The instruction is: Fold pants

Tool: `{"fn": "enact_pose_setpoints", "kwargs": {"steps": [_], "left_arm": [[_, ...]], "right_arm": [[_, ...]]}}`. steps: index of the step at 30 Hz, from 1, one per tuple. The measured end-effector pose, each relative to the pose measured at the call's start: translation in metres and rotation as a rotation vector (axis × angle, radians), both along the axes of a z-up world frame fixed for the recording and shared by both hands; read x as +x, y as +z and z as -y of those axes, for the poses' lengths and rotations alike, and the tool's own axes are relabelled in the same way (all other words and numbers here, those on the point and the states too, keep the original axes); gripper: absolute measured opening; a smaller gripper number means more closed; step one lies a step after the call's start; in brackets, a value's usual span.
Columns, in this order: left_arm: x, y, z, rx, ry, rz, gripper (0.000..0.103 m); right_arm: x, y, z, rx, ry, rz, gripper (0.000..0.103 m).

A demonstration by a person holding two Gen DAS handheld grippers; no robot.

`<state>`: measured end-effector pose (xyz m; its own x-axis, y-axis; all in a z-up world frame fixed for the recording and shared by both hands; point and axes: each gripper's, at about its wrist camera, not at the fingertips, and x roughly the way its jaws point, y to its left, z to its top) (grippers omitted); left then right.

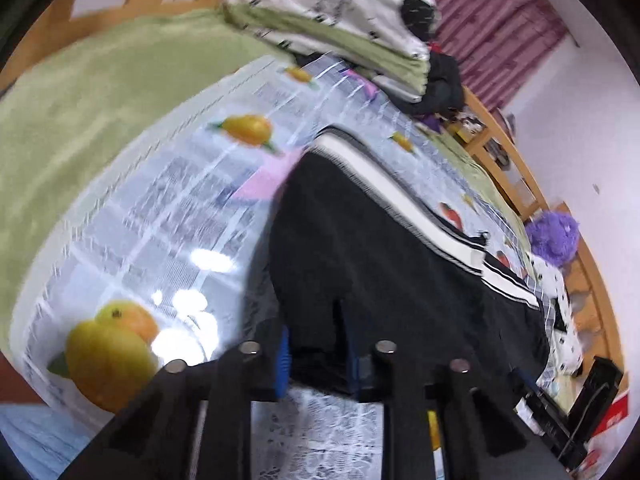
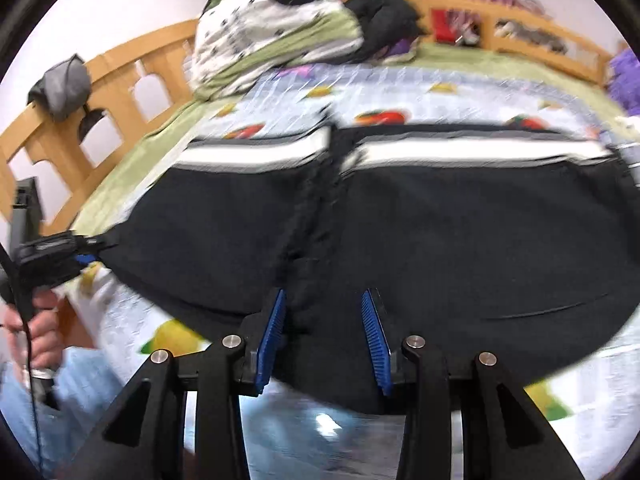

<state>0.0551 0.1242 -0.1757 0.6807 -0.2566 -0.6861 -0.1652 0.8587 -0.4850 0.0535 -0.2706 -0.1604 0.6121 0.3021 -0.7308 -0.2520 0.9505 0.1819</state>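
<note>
Black pants (image 1: 384,264) with a white side stripe (image 1: 384,176) lie on a glossy fruit-print cloth (image 1: 160,216) over the bed. In the left wrist view my left gripper (image 1: 320,360) has its blue pads around the near edge of the pants; the jaws stand apart with fabric between them. In the right wrist view the pants (image 2: 440,232) spread wide, their stripe (image 2: 460,152) along the far side. My right gripper (image 2: 328,340) is open, its blue pads (image 2: 272,336) astride the pants' near edge. The left gripper (image 2: 52,256) shows at the pants' left corner.
A folded white and green quilt (image 2: 272,32) and dark clothes (image 2: 384,20) are piled at the head of the bed. A wooden bed rail (image 2: 120,80) runs along the far side. A purple plush toy (image 1: 554,236) sits by the rail. A green blanket (image 1: 100,112) lies under the cloth.
</note>
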Motion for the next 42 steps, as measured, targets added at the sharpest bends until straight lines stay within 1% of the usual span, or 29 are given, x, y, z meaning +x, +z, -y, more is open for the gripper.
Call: {"fn": "enact_pose_setpoints", "kwargs": {"steps": [2, 5, 6, 8, 11, 13, 15, 17, 20, 22, 25, 27, 30, 31, 32, 34, 36, 38, 39, 40, 42], "left_arm": [[-0.002, 0.018, 0.013, 0.065, -0.012, 0.045, 0.016], [0.0, 0.044, 0.039, 0.156, -0.017, 0.107, 0.016], [0.003, 0.053, 0.049, 0.172, -0.022, 0.12, 0.016], [0.01, 0.066, 0.068, 0.185, -0.075, 0.137, 0.016], [0.014, 0.084, 0.103, 0.217, -0.153, 0.193, 0.013], [0.016, 0.093, 0.129, 0.209, -0.23, 0.216, 0.012], [0.016, 0.096, 0.153, 0.203, -0.298, 0.225, 0.012], [0.014, 0.092, 0.18, 0.213, -0.371, 0.225, 0.012], [0.009, 0.076, 0.214, 0.207, -0.476, 0.205, 0.012], [0.011, 0.058, 0.227, 0.179, -0.512, 0.158, 0.012], [0.015, 0.031, 0.229, 0.138, -0.535, 0.083, 0.012], [0.013, 0.02, 0.225, 0.125, -0.549, 0.063, 0.012], [0.005, 0.021, 0.215, 0.11, -0.566, 0.067, 0.014], [0.003, 0.023, 0.21, 0.084, -0.579, 0.068, 0.021], [0.001, 0.024, 0.203, 0.054, -0.592, 0.066, 0.023], [-0.005, 0.025, 0.193, 0.034, -0.592, 0.071, 0.024], [-0.013, 0.024, 0.182, 0.029, -0.593, 0.07, 0.024], [-0.02, 0.022, 0.17, 0.016, -0.582, 0.063, 0.024], [-0.024, 0.02, 0.16, 0.022, -0.553, 0.054, 0.029], [-0.028, 0.019, 0.153, 0.03, -0.527, 0.047, 0.038], [-0.036, 0.015, 0.132, 0.021, -0.486, 0.051, 0.04]], "right_arm": [[-0.004, 0.004, 0.017, -0.009, -0.035, 0.032, 0.038], [-0.002, 0.007, 0.046, 0.009, -0.095, 0.029, 0.038], [-0.004, 0.006, 0.059, 0.014, -0.131, 0.03, 0.038], [-0.004, 0.007, 0.078, -0.004, -0.209, 0.042, 0.038], [-0.005, 0.009, 0.101, -0.039, -0.309, 0.087, 0.038], [-0.004, 0.006, 0.116, -0.024, -0.343, 0.065, 0.038], [0.0, -0.001, 0.133, 0.052, -0.346, 0.001, 0.038], [0.003, -0.006, 0.14, 0.089, -0.351, -0.042, 0.035], [0.0, -0.007, 0.145, 0.102, -0.345, -0.053, 0.034], [0.001, -0.006, 0.144, 0.105, -0.331, -0.05, 0.034], [-0.001, -0.003, 0.131, 0.107, -0.301, -0.042, 0.034], [-0.002, -0.002, 0.125, 0.097, -0.288, -0.032, 0.034], [-0.003, -0.001, 0.118, 0.084, -0.273, -0.026, 0.034], [-0.002, -0.001, 0.116, 0.083, -0.27, -0.027, 0.034], [-0.001, -0.001, 0.114, 0.086, -0.264, -0.03, 0.034], [0.001, -0.001, 0.109, 0.096, -0.252, -0.037, 0.034], [0.004, 0.003, 0.102, 0.113, -0.232, -0.039, 0.034], [0.005, 0.009, 0.091, 0.136, -0.196, -0.031, 0.034], [0.005, 0.012, 0.084, 0.145, -0.18, -0.025, 0.034], [0.005, 0.015, 0.077, 0.152, -0.164, -0.019, 0.035], [0.008, 0.023, 0.057, 0.169, -0.115, 0.001, 0.04]]}}
